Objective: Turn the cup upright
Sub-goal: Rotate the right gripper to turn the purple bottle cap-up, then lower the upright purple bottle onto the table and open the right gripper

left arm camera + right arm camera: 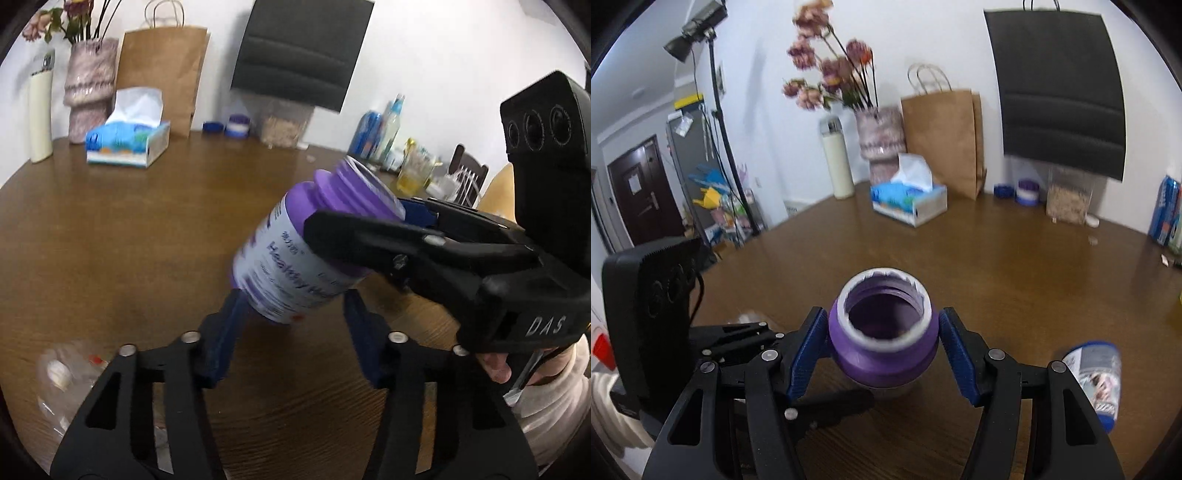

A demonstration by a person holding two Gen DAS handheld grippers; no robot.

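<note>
The step in hand looks like the turn itself: the right tongs [882, 354] pinch the cup [882, 332], a purple jar with a white label, just below its threaded neck; the blue pads [809, 354] press on either side of it, so I judge the grip holds. To do it well, keep that pinch steady and roll the wrist until the base faces down; then lower it until the base sits flat on the surface [997, 266] before letting go; a loose squeeze on the smooth label could let it slip.

In the left wrist view the cup [295, 251] hangs tilted above the surface [129, 229], mouth up and to the far right, base down and to the near left; it sits just beyond the left tongs [291, 325], which are spread and hold nothing; whether their tips touch the base I cannot tell; farther off a tissue box [127, 144] stands well apart.
</note>
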